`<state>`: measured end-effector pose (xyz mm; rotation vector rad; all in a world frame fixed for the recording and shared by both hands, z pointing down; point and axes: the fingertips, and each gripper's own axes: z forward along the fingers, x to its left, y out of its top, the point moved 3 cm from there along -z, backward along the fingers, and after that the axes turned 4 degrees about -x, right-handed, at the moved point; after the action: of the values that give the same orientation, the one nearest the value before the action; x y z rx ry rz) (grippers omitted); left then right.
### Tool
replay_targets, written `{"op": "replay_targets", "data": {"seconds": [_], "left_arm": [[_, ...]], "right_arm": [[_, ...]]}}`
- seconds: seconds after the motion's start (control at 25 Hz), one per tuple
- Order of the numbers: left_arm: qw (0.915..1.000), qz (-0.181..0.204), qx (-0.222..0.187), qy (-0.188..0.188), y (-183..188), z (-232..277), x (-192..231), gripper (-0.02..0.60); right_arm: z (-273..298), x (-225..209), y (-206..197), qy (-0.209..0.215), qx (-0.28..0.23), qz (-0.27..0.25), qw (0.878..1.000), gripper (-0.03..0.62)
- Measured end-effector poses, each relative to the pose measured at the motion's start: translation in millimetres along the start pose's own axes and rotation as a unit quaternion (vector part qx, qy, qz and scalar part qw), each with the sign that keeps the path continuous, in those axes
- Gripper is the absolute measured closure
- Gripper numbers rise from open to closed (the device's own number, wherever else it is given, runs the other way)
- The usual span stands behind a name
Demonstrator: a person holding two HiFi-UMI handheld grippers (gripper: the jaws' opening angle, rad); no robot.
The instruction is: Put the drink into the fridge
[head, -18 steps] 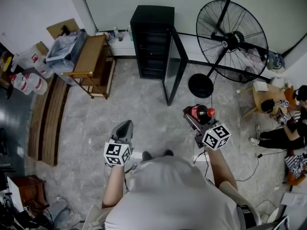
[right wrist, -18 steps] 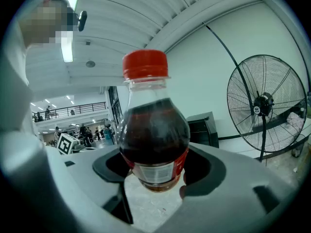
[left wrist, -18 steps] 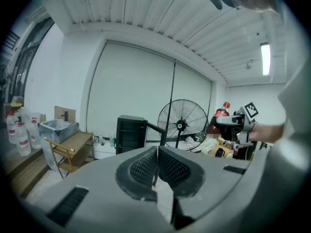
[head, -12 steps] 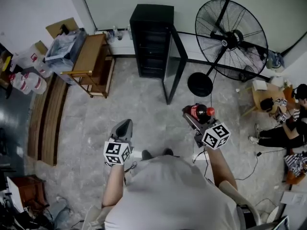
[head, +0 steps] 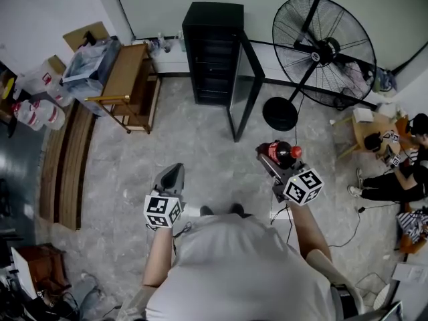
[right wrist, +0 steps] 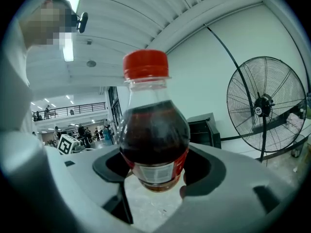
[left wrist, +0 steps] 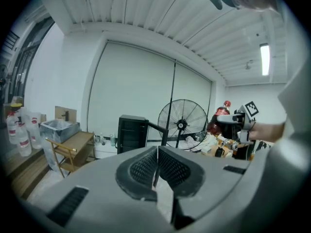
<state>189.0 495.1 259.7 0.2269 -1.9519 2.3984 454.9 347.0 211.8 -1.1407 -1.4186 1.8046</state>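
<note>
**Bottle held, almost nothing moved**

Nearest, the left gripper is closed and empty. The right gripper clamps the red-capped dark cola bottle upright in mid-air, barely shifted from a moment ago. Across the grey stone floor, the small black fridge stands well apart, its door seemingly open. The whole approach remains.

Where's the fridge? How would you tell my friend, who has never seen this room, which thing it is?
Look along the far wall. Between the wooden table on the left and the big round fan on the right stands the fridge. It's the only tall black box there, and its door hangs wide open.
</note>
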Motion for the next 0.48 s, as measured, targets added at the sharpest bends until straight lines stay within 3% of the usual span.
{"op": "replay_targets", "data": {"seconds": [0.48], "left_arm": [[0.9999,0.004,0.006,-0.013,-3.8,-18.0,41.4,0.572]], "right_arm": [[28.8,26.2,-11.4,-0.023,0.008,-0.02,1.0,0.287]]}}
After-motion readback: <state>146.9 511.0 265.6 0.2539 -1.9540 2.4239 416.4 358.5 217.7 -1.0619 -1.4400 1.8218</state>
